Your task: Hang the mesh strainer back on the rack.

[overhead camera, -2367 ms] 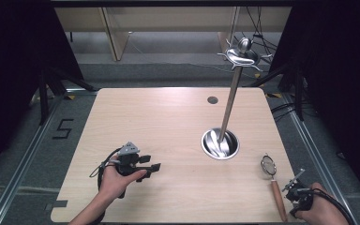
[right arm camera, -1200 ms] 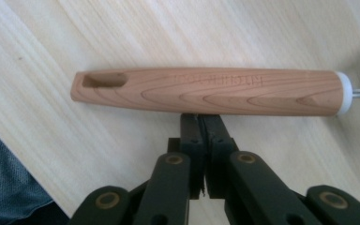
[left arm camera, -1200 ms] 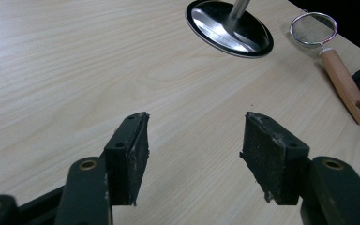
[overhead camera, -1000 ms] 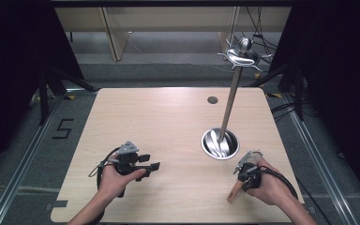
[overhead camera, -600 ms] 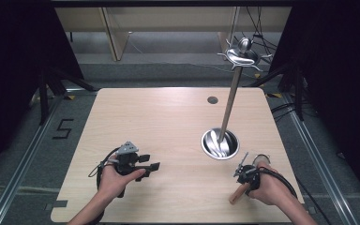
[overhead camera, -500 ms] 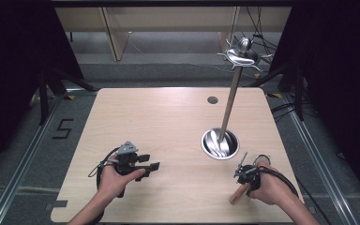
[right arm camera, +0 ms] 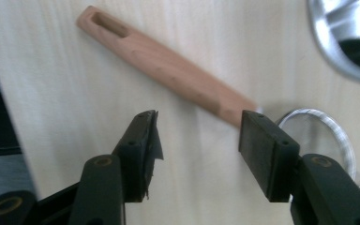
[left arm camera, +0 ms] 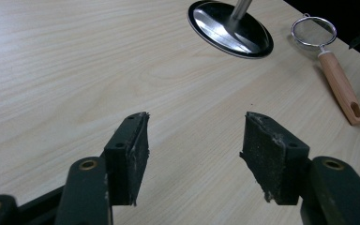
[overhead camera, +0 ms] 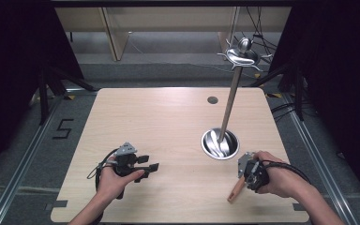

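Currently the right gripper [overhead camera: 245, 169] hangs above the strainer [right arm camera: 243, 110] near the tabletop's [overhead camera: 168, 122] front right corner, jaws spread wide, having just been opening; nothing sits between the pads and neither pad touches the strainer. In the right gripper view the strainer lies flat on the wood: its wooden handle [right arm camera: 166, 63] runs diagonally from a slotted end at upper left to the metal mesh ring [right arm camera: 330, 136] at lower right, partly hidden behind one of the fingers [right arm camera: 262, 150]. In the high view the handle's free end [overhead camera: 235, 192] pokes out from under the right hand [overhead camera: 274, 178] toward the front edge, and the ring end is covered by the gripper. Stand base [overhead camera: 220, 143], a shiny round steel dish, sits just beside the strainer toward the back, right half of the tabletop; a thin steel pole [overhead camera: 230, 105] rises from it to a hook crown [overhead camera: 243, 55] at the top. Left gripper [overhead camera: 138, 165] is held by the left hand [overhead camera: 117, 180] close to the front edge, left of centre, well apart from the strainer; jaws also wide apart with bare wood between them, holding nothing. Left gripper view shows the base and the whole strainer beyond its pads [left arm camera: 272, 154], toward the right edge. Small dark grommet hole [overhead camera: 212, 100] sits near the back edge
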### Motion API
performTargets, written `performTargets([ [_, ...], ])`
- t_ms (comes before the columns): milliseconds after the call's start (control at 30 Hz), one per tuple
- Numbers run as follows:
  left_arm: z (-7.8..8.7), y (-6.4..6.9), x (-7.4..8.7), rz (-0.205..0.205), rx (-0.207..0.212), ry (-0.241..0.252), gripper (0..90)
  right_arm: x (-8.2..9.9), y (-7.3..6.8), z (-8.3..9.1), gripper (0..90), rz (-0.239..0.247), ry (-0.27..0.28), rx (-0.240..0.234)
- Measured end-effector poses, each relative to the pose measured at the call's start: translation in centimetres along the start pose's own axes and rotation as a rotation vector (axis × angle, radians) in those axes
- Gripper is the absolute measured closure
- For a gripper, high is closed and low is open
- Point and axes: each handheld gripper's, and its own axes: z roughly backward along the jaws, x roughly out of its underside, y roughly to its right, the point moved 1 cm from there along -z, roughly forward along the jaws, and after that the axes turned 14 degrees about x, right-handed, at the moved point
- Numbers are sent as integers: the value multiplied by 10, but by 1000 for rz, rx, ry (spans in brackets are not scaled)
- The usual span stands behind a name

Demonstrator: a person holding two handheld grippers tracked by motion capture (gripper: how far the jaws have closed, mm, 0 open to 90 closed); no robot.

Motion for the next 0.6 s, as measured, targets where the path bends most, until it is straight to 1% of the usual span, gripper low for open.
performTargets([
  [33,0,-1,0,-3,4,-10,402,-1,1,-1,463,22,27,-10],
  [67,-1,-1,0,-6,1,-9,402,-2,2,-3,452,31,37,-16],
  [100,-2,-2,0,1,1,-5,402,-2,2,-4,445,30,17,-18],
  [133,-2,-3,0,0,-10,-12,402,-3,3,-6,431,52,9,-3],
  [167,-2,-4,-1,-4,-5,-13,402,-4,2,-8,425,62,-3,-11],
  [200,-3,-4,-1,4,-5,-4,402,-4,2,-10,421,61,-2,-14],
  [233,-3,-4,-1,3,-5,-6,402,-5,2,-13,415,82,18,-10],
  [267,-3,-3,-1,-1,-7,-9,402,-5,2,-15,410,91,29,-16],
  [300,-2,-2,0,2,-5,-8,402,-5,0,-17,401,99,28,-30],
  [367,-1,-2,1,-5,-6,-10,402,-6,-1,-21,394,121,22,-15],
  [400,0,-1,1,-2,-9,-8,402,-7,-3,-22,393,130,16,-17],
  [433,1,-1,1,-2,-13,-6,402,-7,-6,-22,373,102,-21,-27],
  [467,1,-1,0,-4,-11,-6,402,-9,-4,-26,374,163,29,-21],
  [500,1,-1,1,-8,-15,-7,402,-10,-4,-27,381,167,27,-20],
  [567,2,-2,1,-8,-14,-8,402,-12,-3,-29,384,199,21,-28],
  [600,2,-2,1,-8,-14,-8,402,-13,-3,-30,385,209,16,-22],
])
